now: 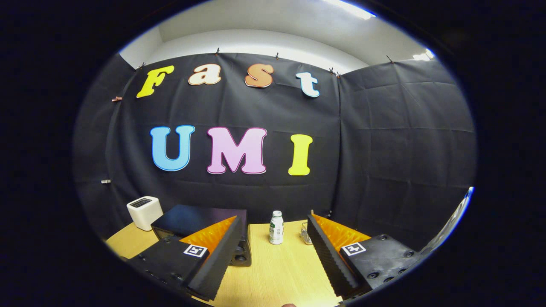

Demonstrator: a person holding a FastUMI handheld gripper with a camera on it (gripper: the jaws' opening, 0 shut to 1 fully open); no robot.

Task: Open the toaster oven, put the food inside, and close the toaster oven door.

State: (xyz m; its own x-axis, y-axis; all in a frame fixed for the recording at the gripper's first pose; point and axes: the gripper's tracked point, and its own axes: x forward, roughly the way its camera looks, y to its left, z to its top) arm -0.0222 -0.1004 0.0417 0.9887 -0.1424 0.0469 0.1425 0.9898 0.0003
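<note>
The black toaster oven (192, 221) stands on the wooden table (277, 268), partly behind my left finger (213, 260); its knobs peek out beside that finger, and I cannot see whether its door is shut. My gripper (273, 273) hangs open above the table with nothing between its fingers. A small wire rack or basket (304, 234) sits beyond the right finger (337, 260), mostly hidden by it. No food item is clear to me.
A white toaster (144, 212) stands left of the oven near the booth wall. A small white bottle with a green label (276, 228) stands upright on the table ahead, between the fingers. Bare tabletop lies below the gripper.
</note>
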